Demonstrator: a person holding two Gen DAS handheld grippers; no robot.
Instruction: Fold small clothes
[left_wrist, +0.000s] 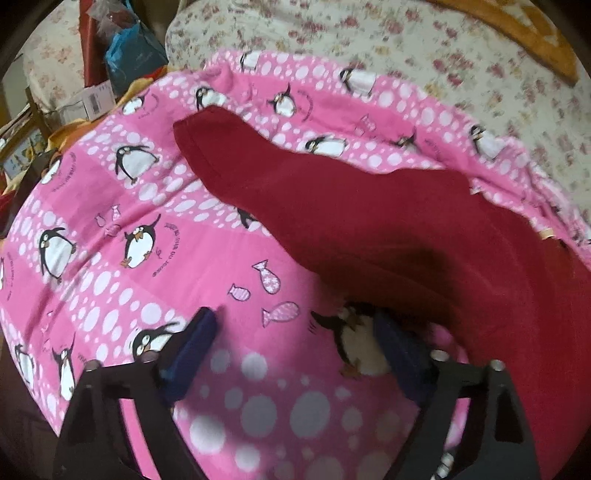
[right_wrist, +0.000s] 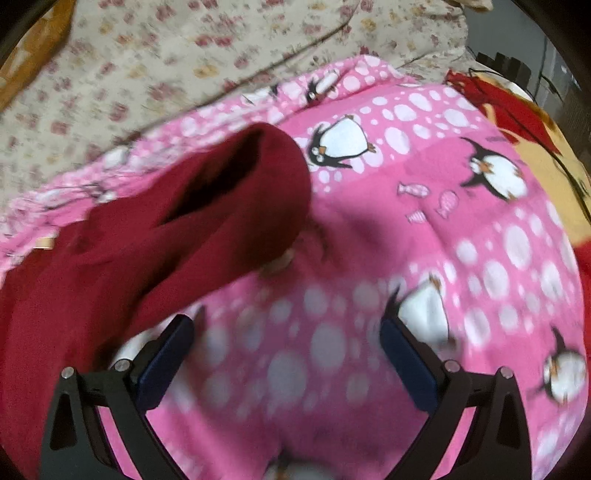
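I have both grippers poised over the bed, tilted down at the pink penguin blanket (left_wrist: 122, 206) that serves as my folding surface. The task's thing, a dark red garment (left_wrist: 388, 229), lies on that blanket between the two tools: in the left wrist view it runs from a hemmed end at upper centre down to the right edge, and in the right wrist view the same red garment (right_wrist: 155, 236) fills the left side, one tubular end gaping open toward me, most likely a sleeve or leg, though motion blur keeps me from being sure.

The left gripper (left_wrist: 295, 343) has its jaws spread, with only blanket showing between the blue pads; the right-hand pad sits close under the garment's edge, and I cannot tell if it touches. The right gripper (right_wrist: 288, 343) also has its jaws spread wide over bare blanket, the cloth just beside its left pad. Neither pinches anything.

I read this as a stance for taking hold: one tool at each side of the cloth, so both edges can be lifted together. The floral sheet (left_wrist: 424, 48) lies beyond.
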